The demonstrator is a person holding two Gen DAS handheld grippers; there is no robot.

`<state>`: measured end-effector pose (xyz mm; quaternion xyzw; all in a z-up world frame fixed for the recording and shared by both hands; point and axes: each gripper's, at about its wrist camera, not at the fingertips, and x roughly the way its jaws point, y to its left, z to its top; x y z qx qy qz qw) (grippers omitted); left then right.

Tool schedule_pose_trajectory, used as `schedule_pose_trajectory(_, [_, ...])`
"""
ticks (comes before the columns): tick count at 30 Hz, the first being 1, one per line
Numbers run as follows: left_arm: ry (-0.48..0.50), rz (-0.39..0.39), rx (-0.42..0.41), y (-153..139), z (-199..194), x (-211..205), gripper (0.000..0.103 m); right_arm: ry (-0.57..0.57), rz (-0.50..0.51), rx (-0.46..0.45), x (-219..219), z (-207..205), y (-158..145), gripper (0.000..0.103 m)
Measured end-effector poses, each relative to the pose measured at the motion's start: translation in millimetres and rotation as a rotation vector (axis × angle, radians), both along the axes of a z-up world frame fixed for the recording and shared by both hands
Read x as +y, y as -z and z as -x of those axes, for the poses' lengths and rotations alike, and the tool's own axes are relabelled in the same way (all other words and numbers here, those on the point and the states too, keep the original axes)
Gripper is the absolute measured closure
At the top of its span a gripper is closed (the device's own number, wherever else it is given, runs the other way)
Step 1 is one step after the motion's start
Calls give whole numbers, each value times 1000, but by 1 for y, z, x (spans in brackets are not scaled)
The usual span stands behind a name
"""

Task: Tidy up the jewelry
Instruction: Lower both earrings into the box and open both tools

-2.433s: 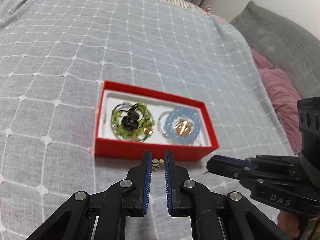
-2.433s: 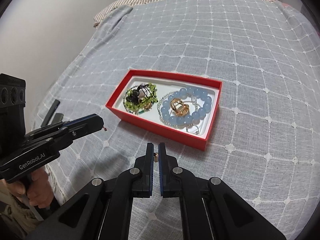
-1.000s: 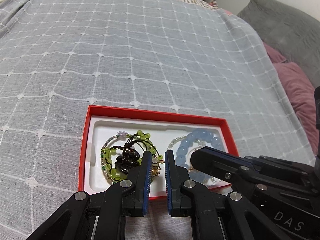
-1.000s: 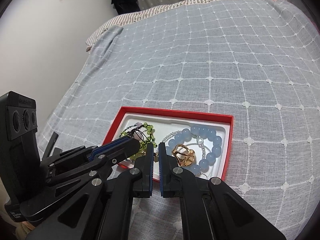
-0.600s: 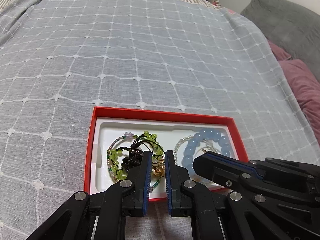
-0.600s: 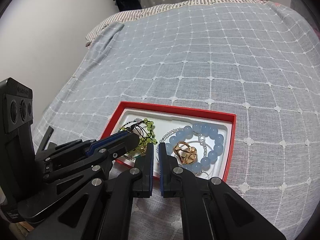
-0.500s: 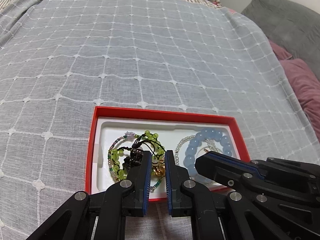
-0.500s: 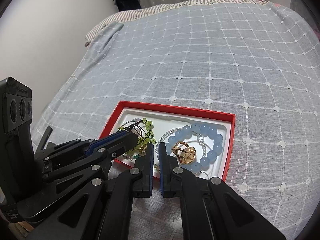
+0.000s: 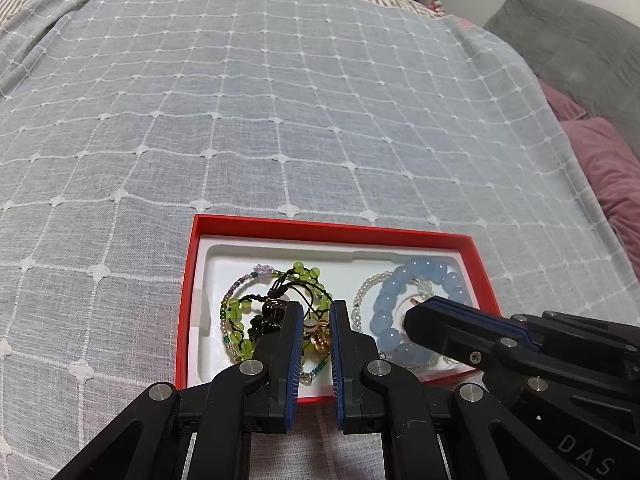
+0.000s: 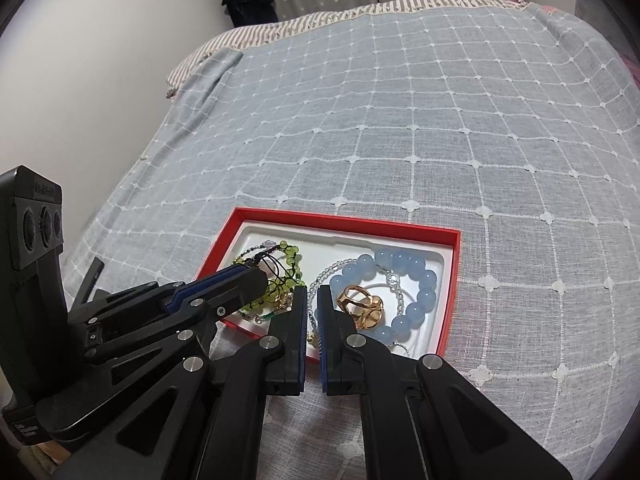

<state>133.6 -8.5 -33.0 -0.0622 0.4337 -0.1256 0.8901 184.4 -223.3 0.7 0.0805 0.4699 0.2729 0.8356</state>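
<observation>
Left wrist view:
- Red box (image 9: 191, 280) with a white liner sits on the bed (image 9: 280, 100), which has a grey checked cover.
- Green bracelet (image 9: 240, 308), tangled with dark cord and a dark charm, lies in the box's left half.
- Blue bracelet (image 9: 420, 270) lies in the box's right half, with a thin pearl strand looped around it.
- Left gripper (image 9: 314, 340) hangs over the box's near edge with its tips above the green bracelet.
- Its fingers (image 9: 290, 344) are clenched to a narrow gap, with a small gold-and-white charm (image 9: 318, 332) pinched between them.
- Right gripper (image 9: 414, 314) comes in from the box's right side and its tip covers the blue bracelet's middle. From here its fingers look pressed together. A tiny pin tip shows at the nose.
- A maroon pillow (image 9: 600, 168) and a grey pillow (image 9: 580, 52) lie well right of the box.

Right wrist view:
- Right gripper (image 10: 313, 320) is over the box (image 10: 452, 280) near edge, about mid-length.
- Its fingers (image 10: 326, 320) are clenched nearly together on a small gold bit (image 10: 314, 338), which is mostly hidden.
- Gold ring (image 10: 360, 306) lies inside the blue bracelet (image 10: 424, 280), just right of the fingertips.
- Left gripper (image 10: 256, 278) reaches over the box's left half, its tips above the green bracelet (image 10: 286, 250). The charm is hard to pick out here.
- White wall is well left of the box and curtains are beyond the bed's far end.
</observation>
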Motion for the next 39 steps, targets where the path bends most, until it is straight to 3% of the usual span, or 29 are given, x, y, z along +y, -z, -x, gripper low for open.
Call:
schedule_pose_trajectory(3, [-9,6,-2,-1,0,3,81,3,0,3,-1,1,0,98])
schedule_pose_trajectory(8, [-16,53,12,0,-2,9,80,4,2,4,-1,1,-1,98])
schedule_pose_trajectory(16, [-6,67,7,-3,-1,8,79,10,-4,3,-3,1,-2,98])
schedule_pose_trajectory(20, [-5,132,13,-7,0,15,70,13,-12,3,-5,1,-3,98])
schedule_pose_trajectory(23, [-12,137,11,-7,1,17,68,13,-21,1,-7,1,-4,98])
schedule_pose_trajectory(32, [-36,57,-27,-11,7,11,67,23,-13,2,-11,2,-3,98])
schedule_pose_trajectory(39, [-111,-41,-65,-12,13,12,41,36,-5,18,-18,4,2,97])
